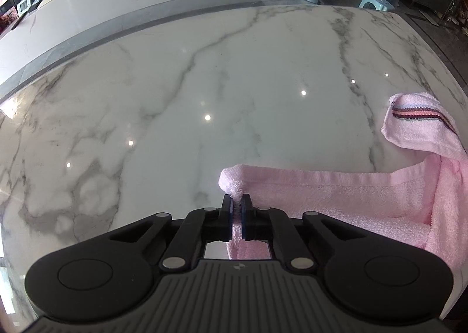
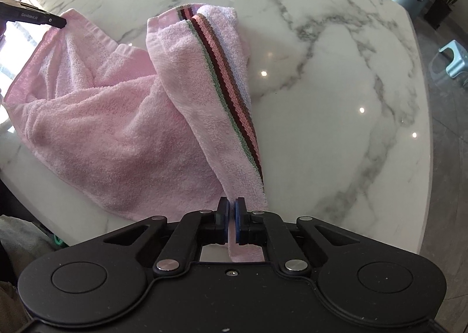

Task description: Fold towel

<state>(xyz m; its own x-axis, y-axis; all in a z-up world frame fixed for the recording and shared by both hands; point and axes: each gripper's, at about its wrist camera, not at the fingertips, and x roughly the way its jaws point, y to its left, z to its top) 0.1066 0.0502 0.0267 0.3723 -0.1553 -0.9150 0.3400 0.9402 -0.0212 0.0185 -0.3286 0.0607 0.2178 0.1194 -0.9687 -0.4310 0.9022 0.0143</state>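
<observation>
Both claws clenched on pink towel (image 2: 96,116) corners: left claw (image 1: 237,204), right claw (image 2: 231,206). Keep the edge between them taut; lay it flat ahead on the worktop (image 1: 175,84).

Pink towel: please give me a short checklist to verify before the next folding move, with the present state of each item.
1. Left hand-held gripper shut on pink towel corner: ok.
2. Right hand-held gripper shut on the striped edge: ok.
3. Towel flat, without wrinkles: not ok, it is bunched.
4. Free space on the marble table ahead: ok.
5. Depth of grip in the pads: cannot tell.
</observation>
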